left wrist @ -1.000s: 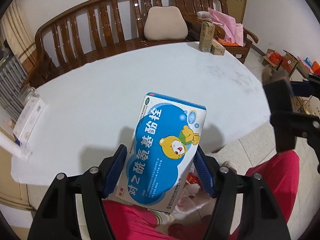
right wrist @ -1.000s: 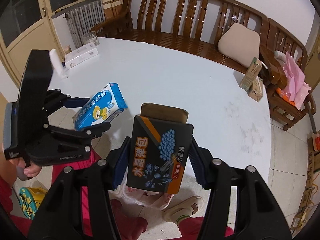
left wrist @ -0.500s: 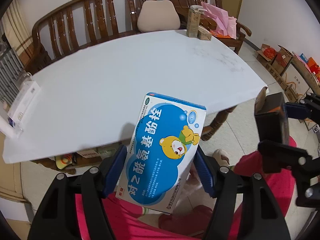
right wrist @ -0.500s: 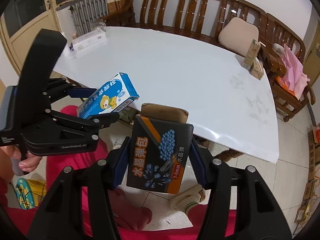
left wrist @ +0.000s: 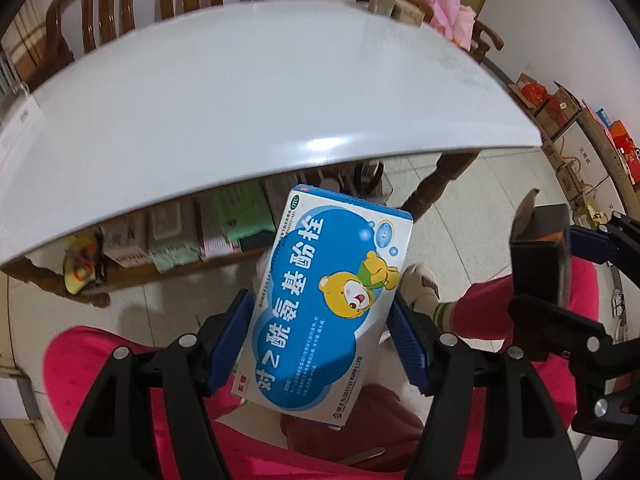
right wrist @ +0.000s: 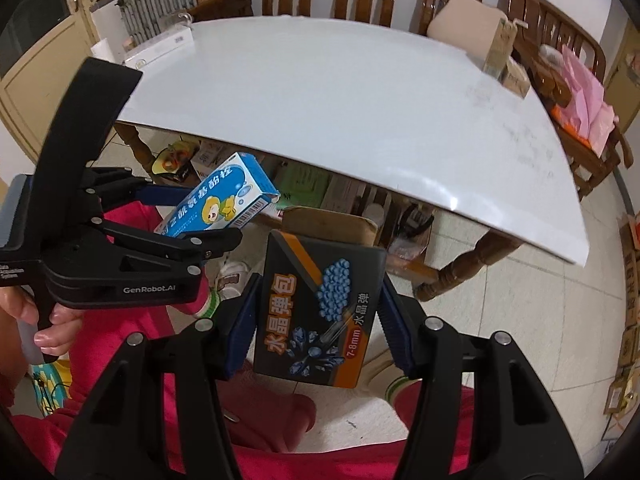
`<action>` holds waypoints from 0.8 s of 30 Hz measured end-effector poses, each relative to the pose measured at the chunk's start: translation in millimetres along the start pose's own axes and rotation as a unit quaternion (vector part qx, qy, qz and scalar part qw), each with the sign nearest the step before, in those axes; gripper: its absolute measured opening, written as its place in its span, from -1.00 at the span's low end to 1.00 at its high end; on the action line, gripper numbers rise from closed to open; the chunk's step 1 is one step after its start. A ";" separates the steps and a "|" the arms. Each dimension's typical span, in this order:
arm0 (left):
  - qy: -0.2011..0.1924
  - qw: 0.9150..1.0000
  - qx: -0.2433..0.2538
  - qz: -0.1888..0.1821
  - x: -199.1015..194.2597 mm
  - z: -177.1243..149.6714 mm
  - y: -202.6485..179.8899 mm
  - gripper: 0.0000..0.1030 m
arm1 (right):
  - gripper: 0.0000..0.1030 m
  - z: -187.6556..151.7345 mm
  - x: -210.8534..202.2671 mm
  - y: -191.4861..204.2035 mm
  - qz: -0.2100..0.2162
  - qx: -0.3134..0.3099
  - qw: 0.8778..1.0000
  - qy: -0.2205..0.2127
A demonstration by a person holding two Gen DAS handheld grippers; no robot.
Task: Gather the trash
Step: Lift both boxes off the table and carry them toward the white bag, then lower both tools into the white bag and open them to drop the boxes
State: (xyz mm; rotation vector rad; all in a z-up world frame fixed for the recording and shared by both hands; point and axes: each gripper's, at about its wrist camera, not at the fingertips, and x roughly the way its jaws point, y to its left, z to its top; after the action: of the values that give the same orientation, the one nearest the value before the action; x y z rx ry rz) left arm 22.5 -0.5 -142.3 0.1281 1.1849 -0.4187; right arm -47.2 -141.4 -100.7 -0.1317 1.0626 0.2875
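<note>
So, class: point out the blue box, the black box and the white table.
blue box (left wrist: 320, 304), left wrist view, printed front face.
black box (right wrist: 320, 308), right wrist view, printed front face.
table (right wrist: 320, 92), right wrist view, bare top.

The lower end of the blue medicine box is hidden between the pads of the left claw; the small print on it is too small to read; the boxes under the worktop are blurred; the dark box covers part of the floor behind it; its brown flap is half hidden.
</note>
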 end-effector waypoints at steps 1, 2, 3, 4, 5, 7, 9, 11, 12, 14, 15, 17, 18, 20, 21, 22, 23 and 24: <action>0.004 1.000 -0.002 -0.001 4.4 -0.9 0.9 0.27 | 0.08 -2.2 4.0 -0.1 0.000 0.003 1.000 0.002; 0.009 1.000 -0.004 -0.002 10.0 -2.1 1.7 0.27 | 0.08 -3.7 8.0 -0.9 0.000 0.005 1.000 0.005; 0.015 1.000 -0.005 -0.002 15.7 -3.1 2.5 0.27 | 0.08 -5.5 13.8 -1.5 0.001 0.009 1.000 0.009; 0.019 1.000 -0.007 -0.002 19.6 -3.7 3.0 0.27 | 0.08 -7.1 18.4 -2.1 0.002 0.011 1.000 0.012; 0.024 1.000 -0.011 -0.005 25.0 -4.2 4.4 0.27 | 0.08 -8.9 23.8 -2.9 0.003 0.014 1.000 0.017; 0.036 0.999 -0.020 -0.009 38.6 -4.3 6.1 0.27 | 0.08 -12.1 38.3 -5.5 0.000 0.017 0.999 0.027; 0.042 0.999 -0.024 -0.009 49.7 -5.0 6.5 0.27 | 0.08 -16.5 54.2 -7.5 0.002 0.023 0.999 0.038; 0.052 0.998 -0.034 -0.013 64.1 -5.2 7.6 0.27 | 0.08 -20.0 71.3 -11.3 0.006 0.034 0.998 0.049; 0.058 0.997 -0.038 -0.015 71.3 -4.8 7.8 0.27 | 0.08 -21.9 77.4 -11.7 0.006 0.037 0.998 0.053; 0.069 0.997 -0.045 -0.013 88.0 -3.3 8.0 0.27 | 0.08 -26.4 92.7 -13.4 0.008 0.046 0.997 0.063; 0.073 0.996 -0.046 -0.010 96.1 -2.5 8.1 0.27 | 0.08 -29.2 103.9 -15.7 0.013 0.053 0.996 0.072; 0.086 0.995 -0.050 -0.009 112.6 -1.0 10.6 0.27 | 0.08 -34.1 122.4 -21.6 0.022 0.072 0.993 0.088; 0.092 0.994 -0.054 -0.009 120.8 0.0 12.0 0.27 | 0.08 -36.7 129.3 -22.7 0.023 0.076 0.992 0.094; 0.106 0.992 -0.063 -0.009 138.0 2.3 15.0 0.27 | 0.08 -40.8 143.8 -25.1 0.019 0.084 0.991 0.105; 0.113 0.991 -0.068 -0.008 147.0 3.3 16.7 0.27 | 0.08 -42.9 152.3 -27.6 0.018 0.088 0.990 0.112; 0.120 0.990 -0.074 -0.008 155.7 4.1 18.5 0.27 | 0.08 -45.2 160.1 -30.0 0.021 0.094 0.988 0.119; 0.126 0.989 -0.077 -0.009 161.5 4.9 19.2 0.27 | 0.08 -47.2 168.2 -32.3 0.025 0.101 0.986 0.128; 0.132 0.988 -0.081 -0.010 168.1 5.5 20.4 0.27 | 0.08 -49.2 176.0 -33.6 0.028 0.107 0.985 0.135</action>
State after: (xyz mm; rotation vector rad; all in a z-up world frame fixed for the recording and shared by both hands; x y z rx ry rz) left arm 87.2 -25.5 -296.9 0.0299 1.4773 -0.3275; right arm 1.2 -155.7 -279.5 0.0539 1.3606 0.2069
